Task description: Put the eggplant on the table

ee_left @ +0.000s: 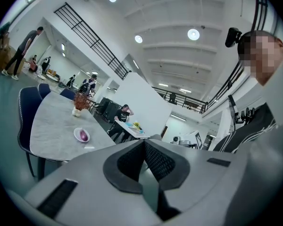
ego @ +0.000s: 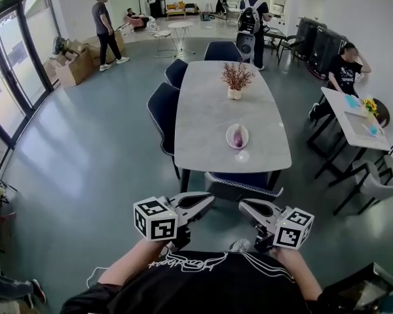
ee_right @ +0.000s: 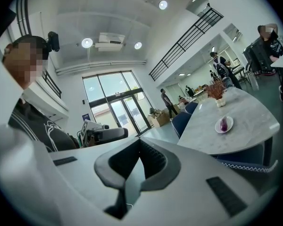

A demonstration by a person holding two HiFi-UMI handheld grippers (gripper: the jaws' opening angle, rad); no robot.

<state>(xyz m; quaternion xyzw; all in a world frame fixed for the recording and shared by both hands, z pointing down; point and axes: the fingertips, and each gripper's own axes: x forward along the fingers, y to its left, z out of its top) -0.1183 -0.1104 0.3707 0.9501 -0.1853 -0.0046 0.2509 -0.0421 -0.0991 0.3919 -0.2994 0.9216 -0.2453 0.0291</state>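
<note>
the grey surface stands well ahead of both hand-held grippers. the left hand-held gripper and right hand-held gripper are pinched closed, empty. far ahead, a pink plate carries the eggplant.

Long table runs away from the viewer, mid-room. On it:
- plate toward the near end, right of the midline
- eggplant lies in the plate
- vase stands behind the plate, toward the far end

Near left chair and far left chair sit along the table's left edge. End chair is at the far end. Front chair is tucked under the near end.

Left gripper and right gripper are side by side in front of the front chair, tips toward each other and apart from the table.

Side table stands well to the right, with a seated person behind it. Boxes are at far left.
</note>
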